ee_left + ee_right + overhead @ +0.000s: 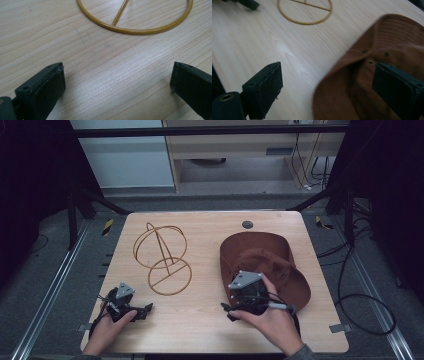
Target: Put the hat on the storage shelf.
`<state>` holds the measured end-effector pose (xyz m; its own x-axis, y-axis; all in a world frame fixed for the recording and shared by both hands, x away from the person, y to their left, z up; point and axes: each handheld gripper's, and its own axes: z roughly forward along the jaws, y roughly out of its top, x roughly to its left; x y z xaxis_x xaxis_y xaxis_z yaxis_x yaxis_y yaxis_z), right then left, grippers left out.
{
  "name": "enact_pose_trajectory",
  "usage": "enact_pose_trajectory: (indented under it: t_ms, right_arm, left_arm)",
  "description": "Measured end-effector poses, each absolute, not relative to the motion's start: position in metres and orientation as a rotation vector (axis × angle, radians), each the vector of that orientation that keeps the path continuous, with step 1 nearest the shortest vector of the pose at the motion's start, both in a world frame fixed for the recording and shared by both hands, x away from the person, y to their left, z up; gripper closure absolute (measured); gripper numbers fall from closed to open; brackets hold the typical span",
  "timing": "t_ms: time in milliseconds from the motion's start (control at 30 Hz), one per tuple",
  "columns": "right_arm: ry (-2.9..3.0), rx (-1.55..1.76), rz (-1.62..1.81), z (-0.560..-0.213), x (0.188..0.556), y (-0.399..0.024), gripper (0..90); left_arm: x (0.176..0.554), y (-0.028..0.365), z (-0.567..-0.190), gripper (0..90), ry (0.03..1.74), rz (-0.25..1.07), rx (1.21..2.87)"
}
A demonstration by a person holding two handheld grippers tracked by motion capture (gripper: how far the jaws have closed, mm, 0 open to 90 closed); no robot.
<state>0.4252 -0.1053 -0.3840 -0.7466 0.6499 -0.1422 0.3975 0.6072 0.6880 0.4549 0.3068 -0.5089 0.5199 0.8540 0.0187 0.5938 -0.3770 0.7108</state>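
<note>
- Two things lie on the counter point(200, 330): a brown hat point(272, 262) on the right half and a wire hat stand point(162, 257) on the left half, well apart from each other.
- The right tool point(327, 87) is spread wide over the near edge of the hat; one jaw sits above the cloth, the other above bare wood, and nothing is pinched yet.
- The left tool point(117, 82) is also released, jaws wide, low over bare wood just short of the stand's ring base point(135, 27).
- The hat looks like soft cloth: light, floppy, likely to sag and fold when lifted by one point. The brim edge nearest the right tool is probably the best place to grip, since it is thin enough to fit between the jaws and stiffer than the crown.
- The stand is thin stiff wire, light and easy to tip, and smooth enough to slip; steadying it at the base ring with the left tool would likely help while the hat goes on top.
- A deep bite on the brim should stop the cloth sliding out.
</note>
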Motion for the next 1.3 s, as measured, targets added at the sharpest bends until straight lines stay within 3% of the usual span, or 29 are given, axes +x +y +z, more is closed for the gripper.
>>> enact_pose_trajectory:
  t_ms: [167,667,1033,1300]
  right_arm:
    - [2.437,0.952,0.865,-0.381,0.446,-0.141,11.4]
    - [2.464,1.072,0.753,-0.372,0.48,-0.196,17.3]
    - [2.491,1.146,0.689,-0.354,0.512,-0.211,16.8]
    - [2.542,1.179,0.662,-0.352,0.542,-0.209,10.3]
  left_arm:
    - [0.455,0.307,-0.509,0.0,1.166,0.509,2.111]
    - [0.455,0.307,-0.509,0.0,1.168,0.51,2.11]
    - [0.455,0.307,-0.509,0.0,1.166,0.513,2.113]
    - [0.455,0.307,-0.509,0.0,1.166,0.513,2.113]
